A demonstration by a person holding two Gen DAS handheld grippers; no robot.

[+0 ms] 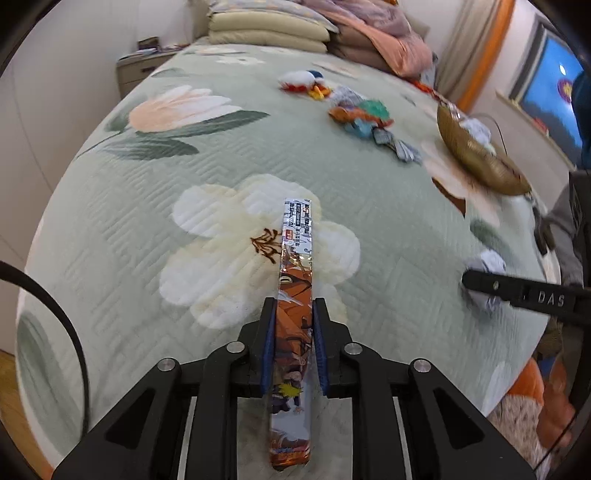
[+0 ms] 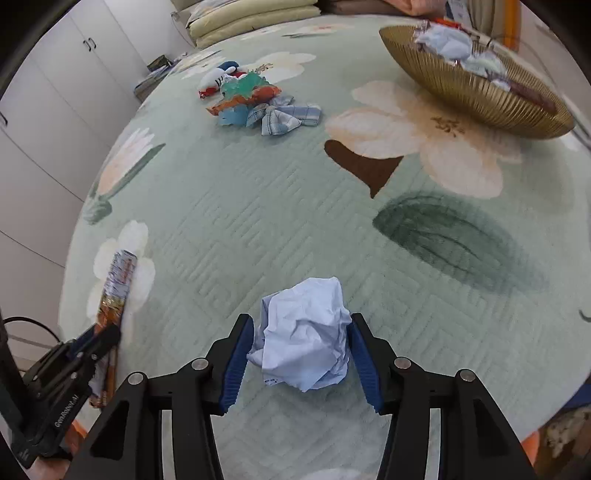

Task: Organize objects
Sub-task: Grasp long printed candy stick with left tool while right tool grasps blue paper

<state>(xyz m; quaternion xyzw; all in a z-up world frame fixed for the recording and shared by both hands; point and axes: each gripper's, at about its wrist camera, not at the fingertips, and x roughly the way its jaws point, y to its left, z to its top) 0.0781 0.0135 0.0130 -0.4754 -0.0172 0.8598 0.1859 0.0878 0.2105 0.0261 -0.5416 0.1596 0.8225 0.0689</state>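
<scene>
My left gripper (image 1: 294, 314) is shut on a long, narrow foil packet (image 1: 297, 251) with an orange cartoon print, which sticks out forward over the green floral quilt (image 1: 147, 229). In the right wrist view the same packet (image 2: 118, 280) and left gripper (image 2: 107, 332) show at the lower left. My right gripper (image 2: 301, 321) is shut on a crumpled pale-blue paper ball (image 2: 306, 332), with both blue pads against its sides. A ribbed gold bowl (image 2: 461, 88) at the far right of the bed holds more crumpled pale-blue paper.
A heap of small toys and folded cloths (image 2: 255, 99) lies mid-bed, toward the pillows (image 1: 266, 29). A nightstand (image 1: 136, 70) stands at the bed's far left corner, and white wardrobe doors (image 2: 55, 92) run along the left. The bed edge is just below both grippers.
</scene>
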